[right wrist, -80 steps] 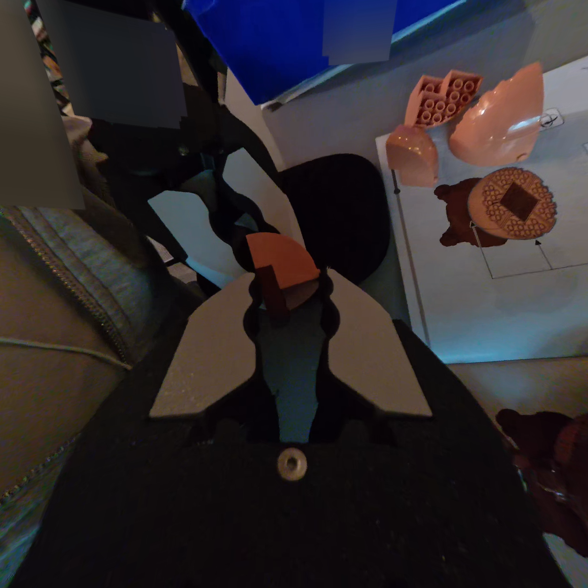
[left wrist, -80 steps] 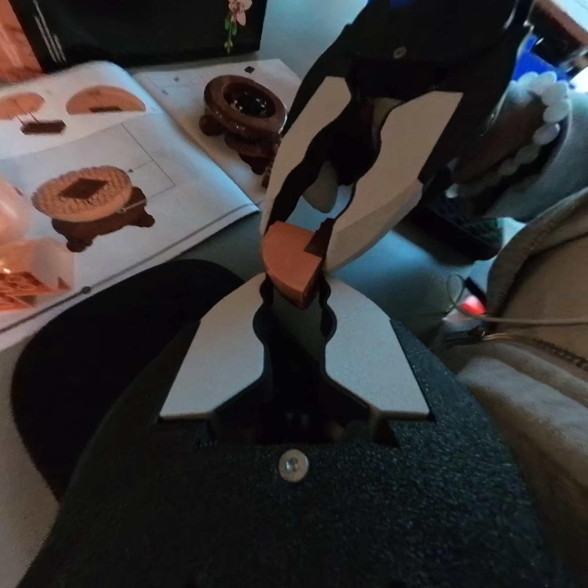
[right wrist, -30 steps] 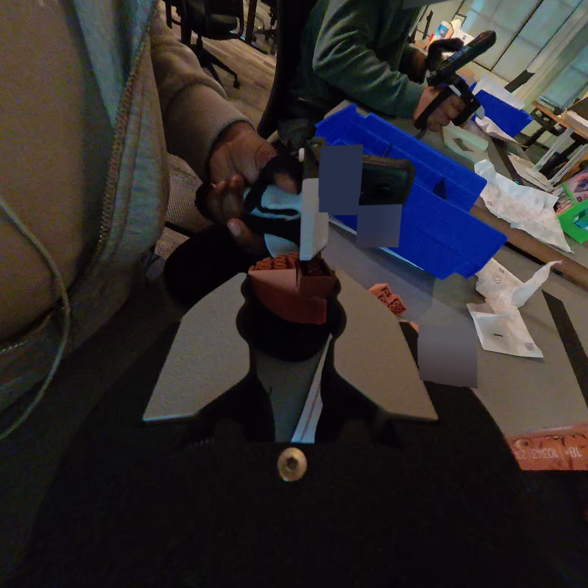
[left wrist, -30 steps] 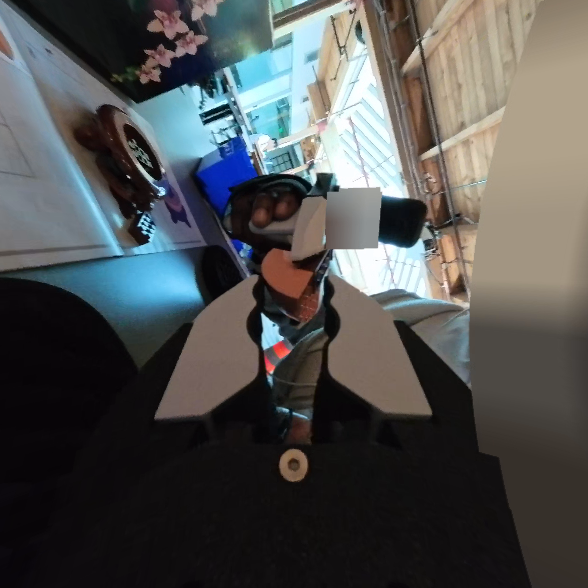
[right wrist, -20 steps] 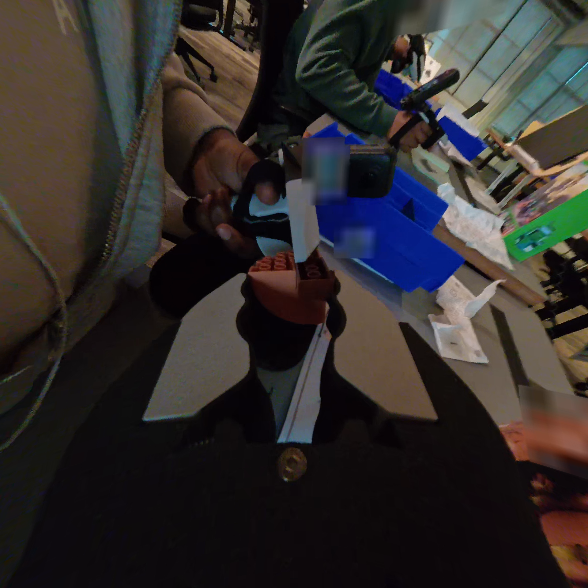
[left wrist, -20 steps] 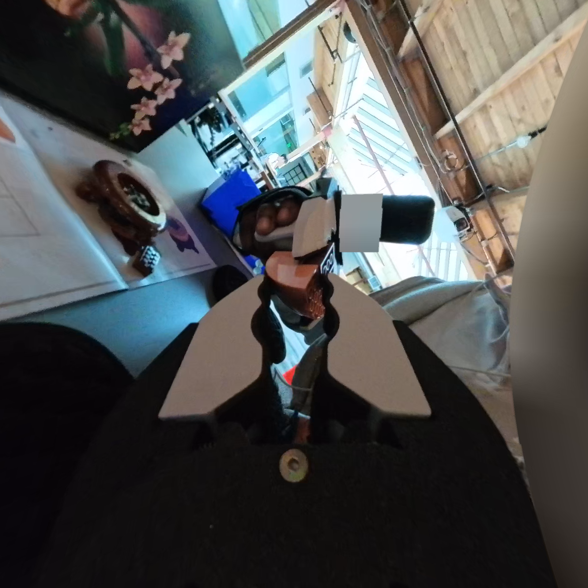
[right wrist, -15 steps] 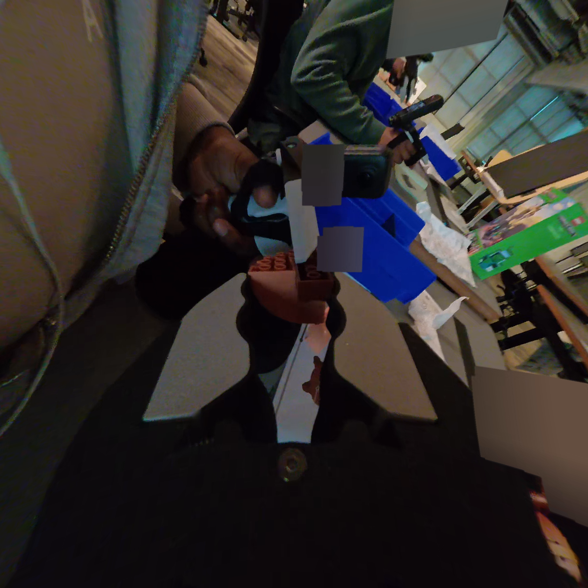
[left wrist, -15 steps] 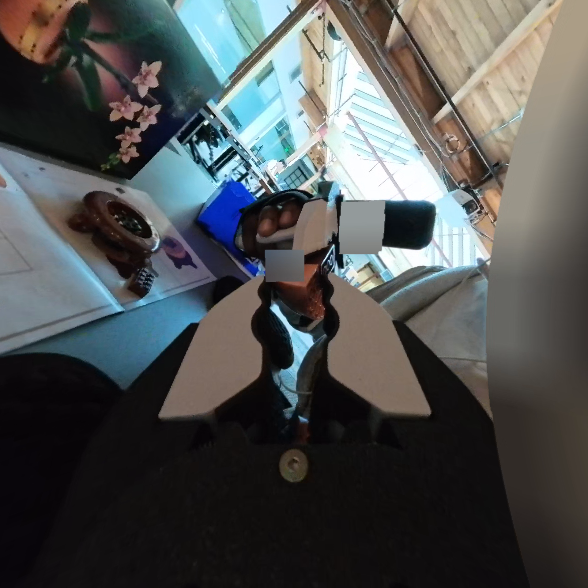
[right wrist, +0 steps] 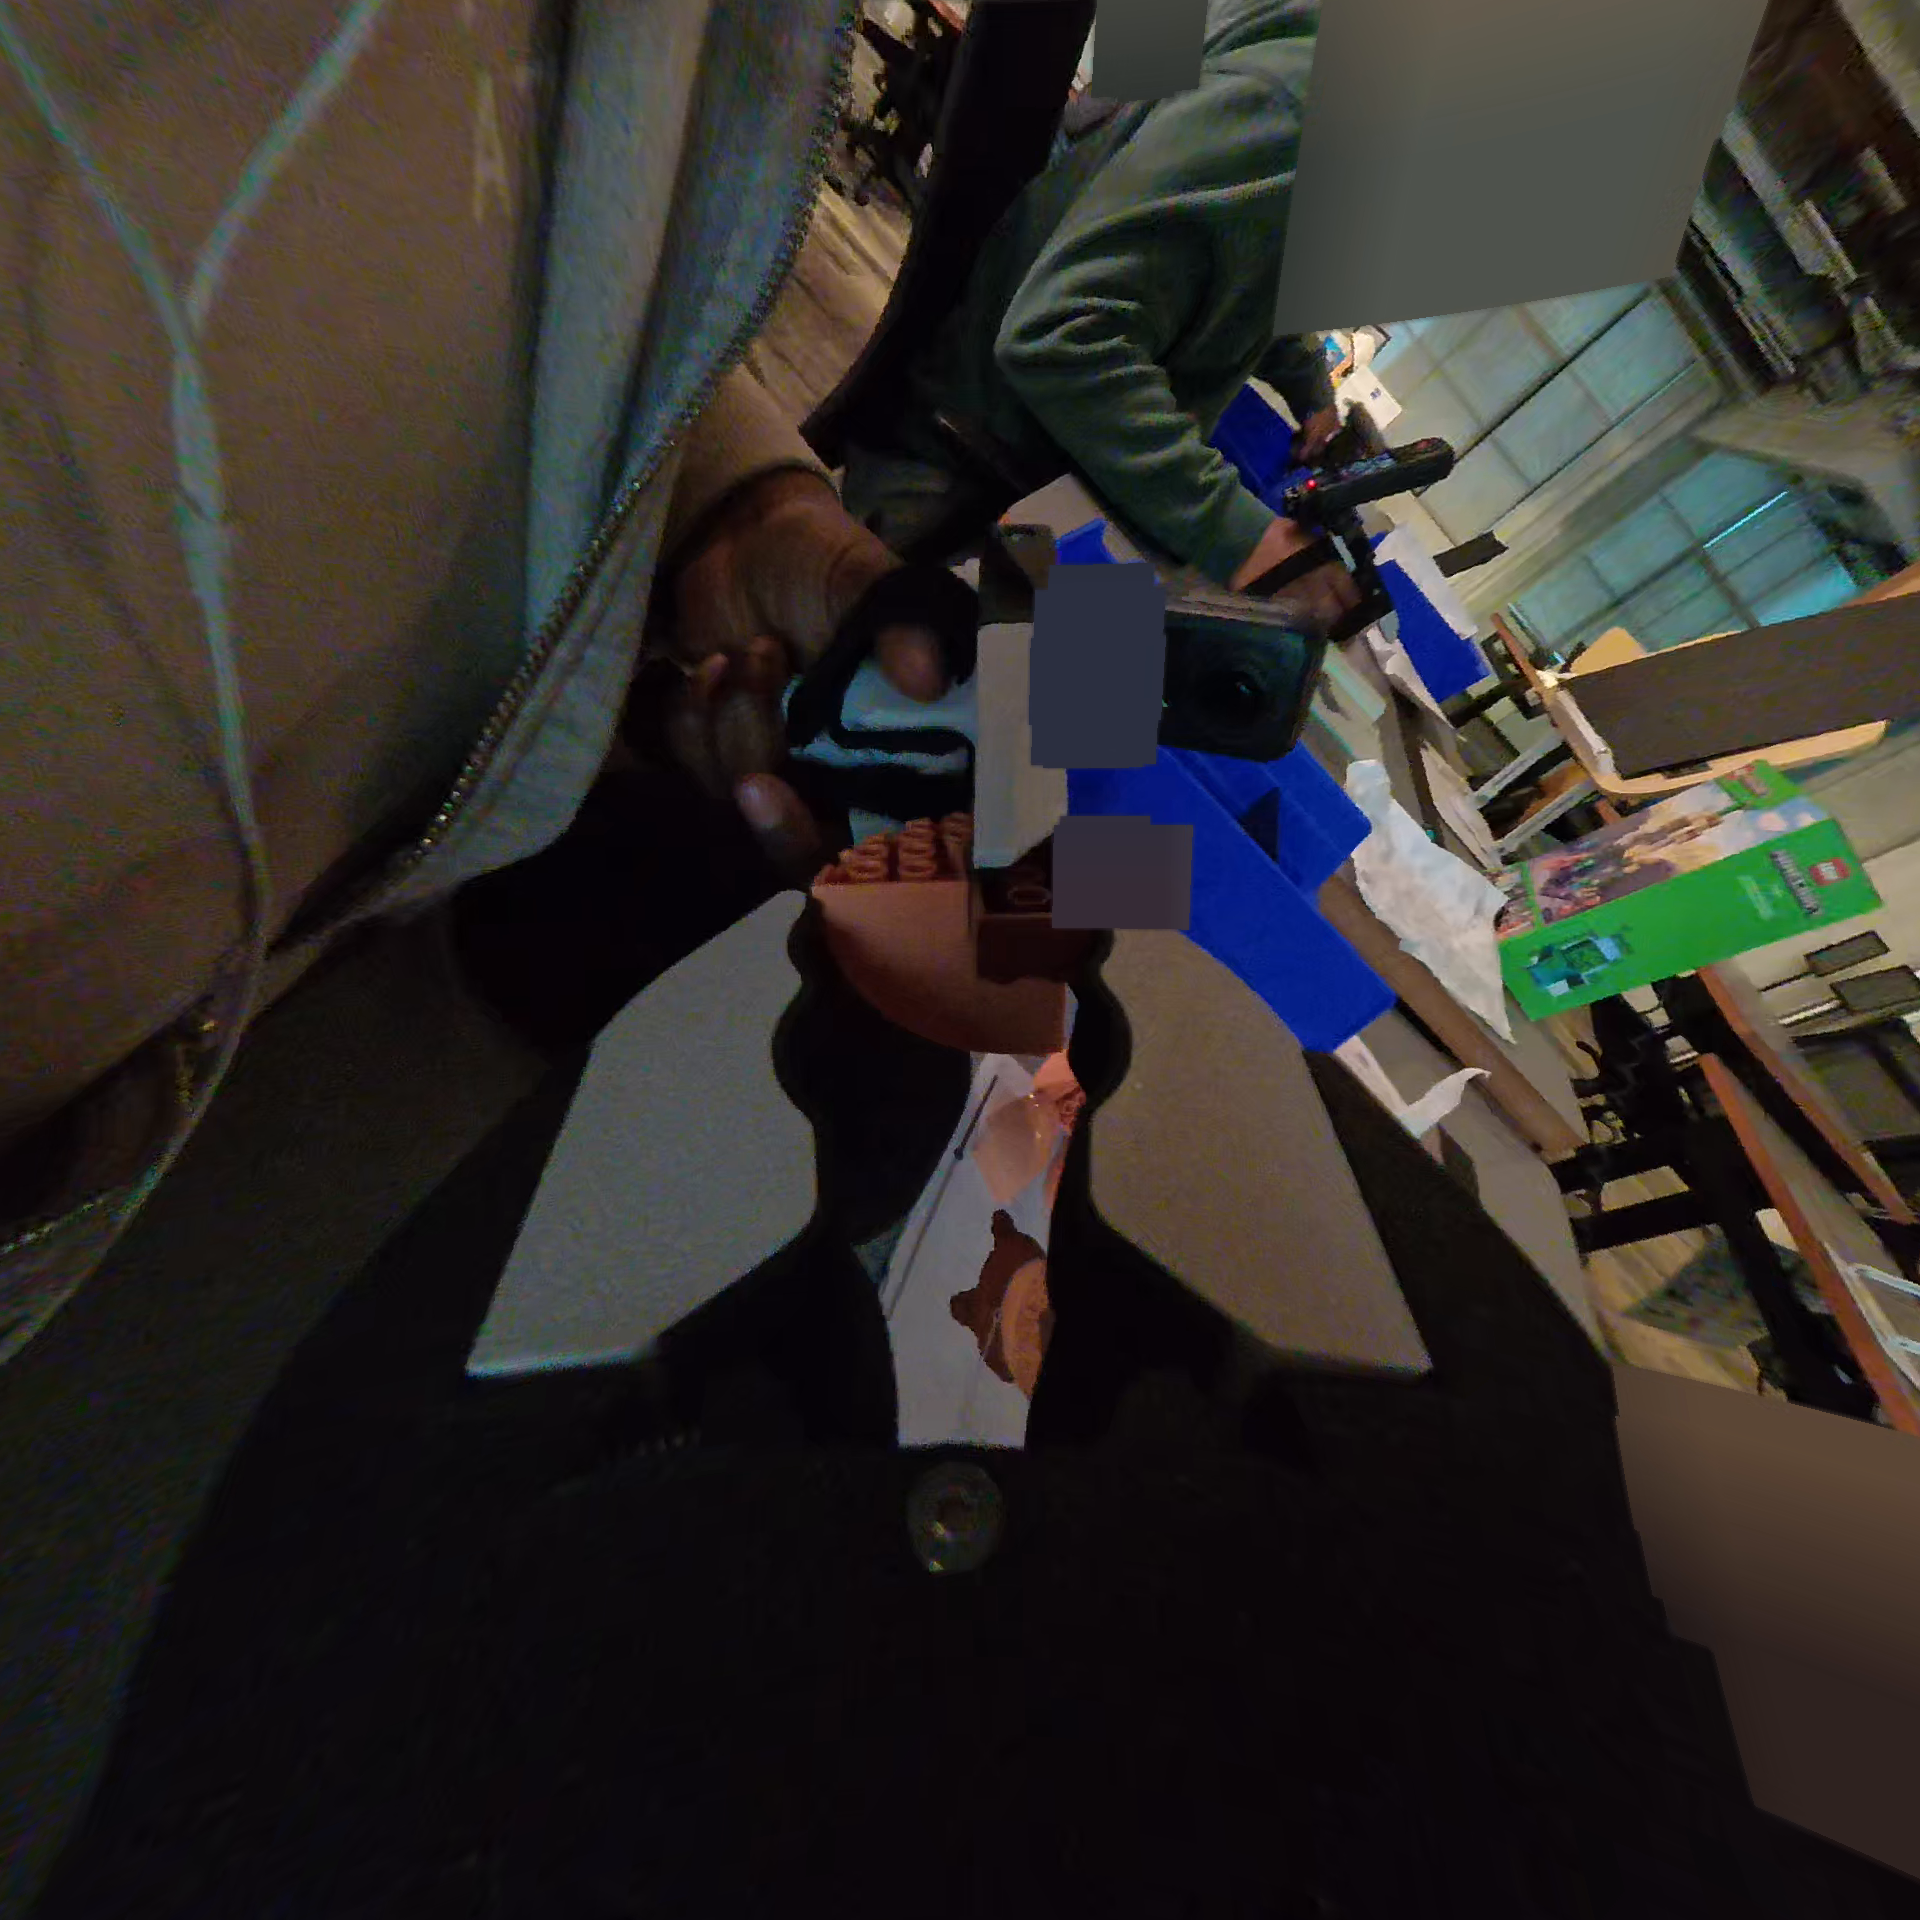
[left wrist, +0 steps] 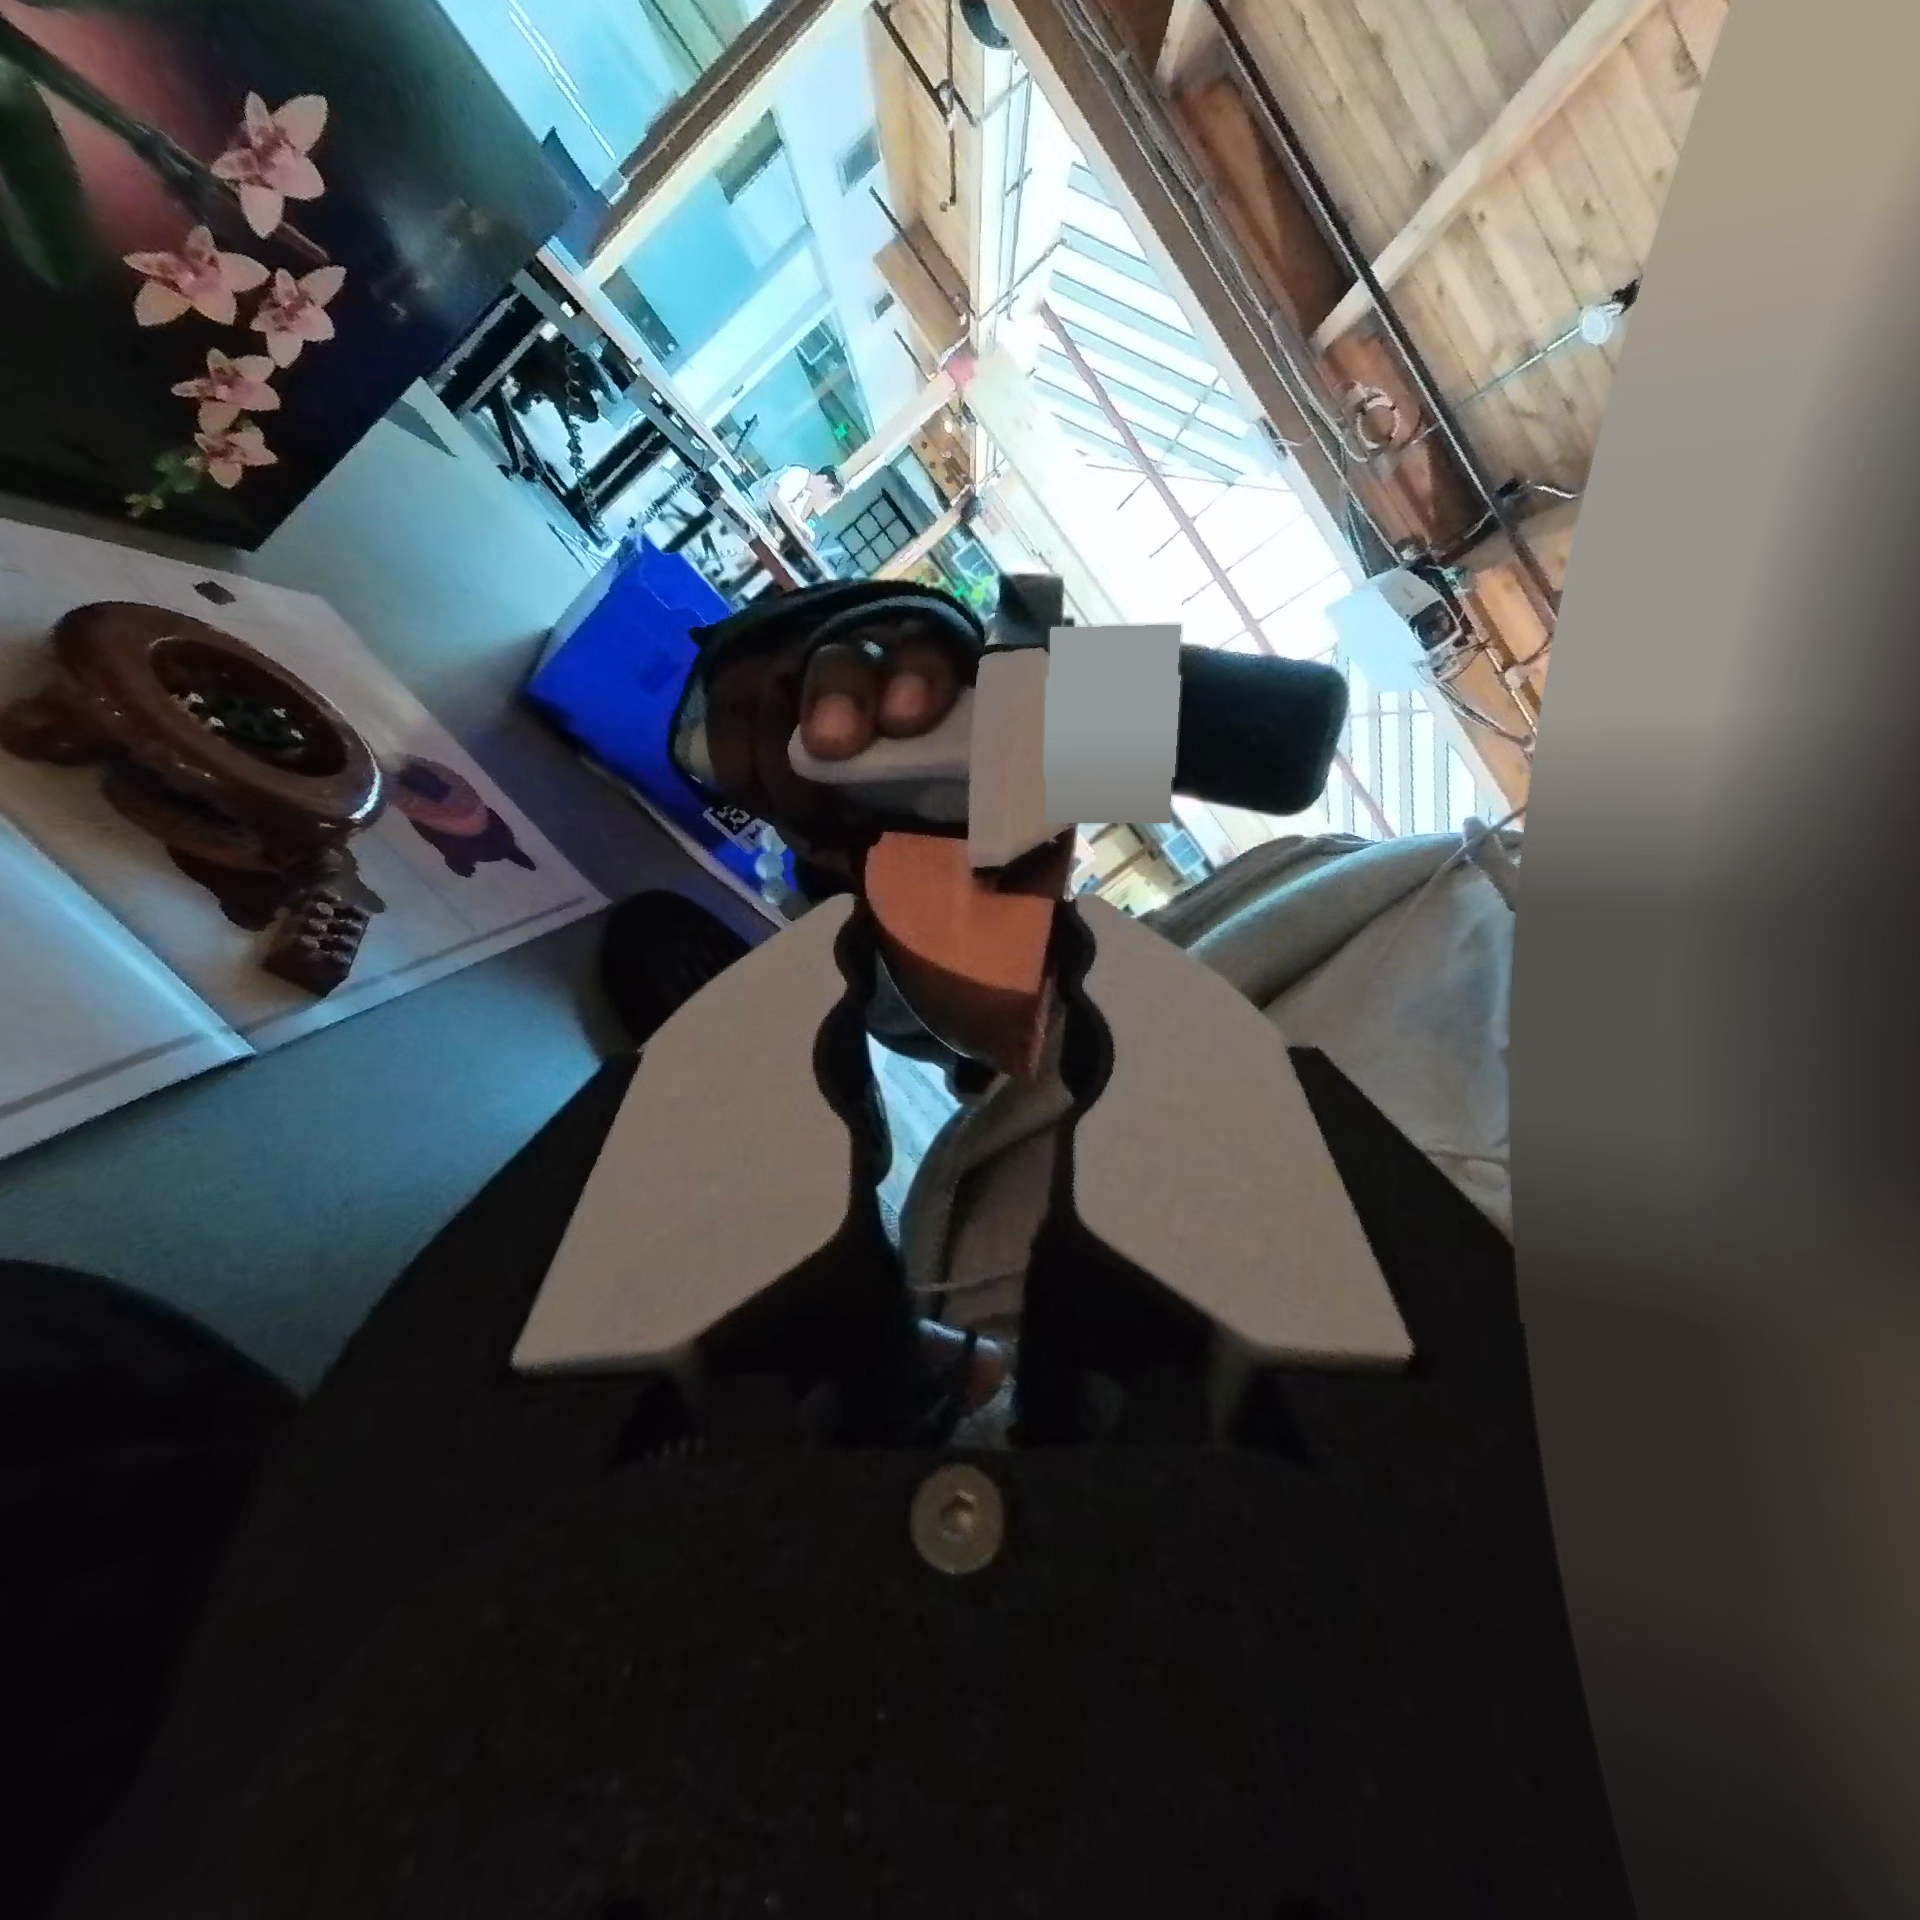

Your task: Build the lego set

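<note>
An orange quarter-round brick (left wrist: 935, 925) with a dark brown brick (left wrist: 1039, 883) pressed onto it is held up in the air, above the table. My left gripper (left wrist: 961, 935) is shut on it, with a pad against each side. My right gripper (right wrist: 951, 956) is shut on the same piece, the orange brick (right wrist: 894, 956) and the brown brick (right wrist: 1023, 935) filling its jaws. The two grippers meet at right angles. In the left wrist view one of the right gripper's fingers (left wrist: 1008, 769) comes down onto the brown brick. In the right wrist view one of the left gripper's fingers (right wrist: 1003, 758) reaches the brick's studded side.
A brown round model (left wrist: 208, 748) stands on an open instruction booklet (left wrist: 104, 935) on the grey table. A blue bin (right wrist: 1247, 862) lies behind, with crumpled paper (right wrist: 1423, 894) and a green box (right wrist: 1683, 894). A second person (right wrist: 1122, 416) works beyond it. My holder's jacket (right wrist: 312, 416) is close on the left. Left tips and right tips are each some 20 centimetres from the brown round model (left wrist: 208, 748).
Both grippers rose from the table and tilted up with the brick piece held between them. Over the last second they turned a little more. The piece stayed in both grasps.
</note>
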Motion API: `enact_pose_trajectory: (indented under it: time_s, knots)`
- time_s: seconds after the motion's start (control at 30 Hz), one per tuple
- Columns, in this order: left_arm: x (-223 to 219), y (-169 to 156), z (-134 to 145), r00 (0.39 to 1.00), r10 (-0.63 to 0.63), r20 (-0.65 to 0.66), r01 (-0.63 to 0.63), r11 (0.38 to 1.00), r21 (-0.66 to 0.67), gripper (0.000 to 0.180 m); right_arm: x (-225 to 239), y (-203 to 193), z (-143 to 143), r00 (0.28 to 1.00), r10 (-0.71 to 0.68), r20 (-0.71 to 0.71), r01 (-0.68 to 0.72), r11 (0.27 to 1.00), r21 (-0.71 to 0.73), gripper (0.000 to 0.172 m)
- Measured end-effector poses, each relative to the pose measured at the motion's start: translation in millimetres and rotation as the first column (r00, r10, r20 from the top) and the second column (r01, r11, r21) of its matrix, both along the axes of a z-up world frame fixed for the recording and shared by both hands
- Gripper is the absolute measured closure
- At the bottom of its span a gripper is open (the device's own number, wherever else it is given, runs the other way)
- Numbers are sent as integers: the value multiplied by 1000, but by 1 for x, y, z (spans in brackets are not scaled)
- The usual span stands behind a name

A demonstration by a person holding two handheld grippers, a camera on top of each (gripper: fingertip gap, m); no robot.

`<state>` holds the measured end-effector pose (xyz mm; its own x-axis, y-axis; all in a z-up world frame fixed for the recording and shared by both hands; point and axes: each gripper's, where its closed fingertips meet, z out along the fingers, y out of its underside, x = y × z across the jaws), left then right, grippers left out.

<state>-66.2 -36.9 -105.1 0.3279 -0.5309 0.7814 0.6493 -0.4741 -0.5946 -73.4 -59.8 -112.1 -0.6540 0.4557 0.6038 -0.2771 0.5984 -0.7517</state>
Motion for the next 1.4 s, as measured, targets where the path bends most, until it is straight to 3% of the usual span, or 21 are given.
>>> enact_pose_trajectory:
  time_s: [0.17, 0.5, 0.73, 1.07, 1.17, 1.3, 1.4]
  knots:
    - [-3, -1, 2, 999, 12, 40, -12, 1000, -2, 148, -5, 6, 5, 999, -42, -15, 41, 998, -46, 120]
    - [4, -5, 8, 999, -38, 32, 36, 998, 50, 148, -4, -1, 1, 999, 3, -44, -1, 999, 38, 130]
    - [3, -7, 10, 998, -44, 40, 40, 995, 95, 148, -6, -2, 3, 999, 10, -39, -10, 1000, 19, 131]
    - [-9, 12, -13, 981, -28, 190, 42, 997, -68, 146, -16, 13, -20, 989, -14, 149, 53, 963, -263, 131]
    - [-8, 9, -8, 980, -59, 189, 71, 996, -57, 124, -20, 20, -21, 978, -33, 204, 105, 929, -355, 131]
    - [-10, 8, -11, 993, -30, 113, 35, 998, -42, 117, -21, 28, -14, 960, -4, 280, 155, 841, -518, 131]
    - [-13, 11, -19, 999, 22, -32, -23, 999, -34, 114, -22, 32, -13, 942, 12, 335, 203, 776, -597, 131]
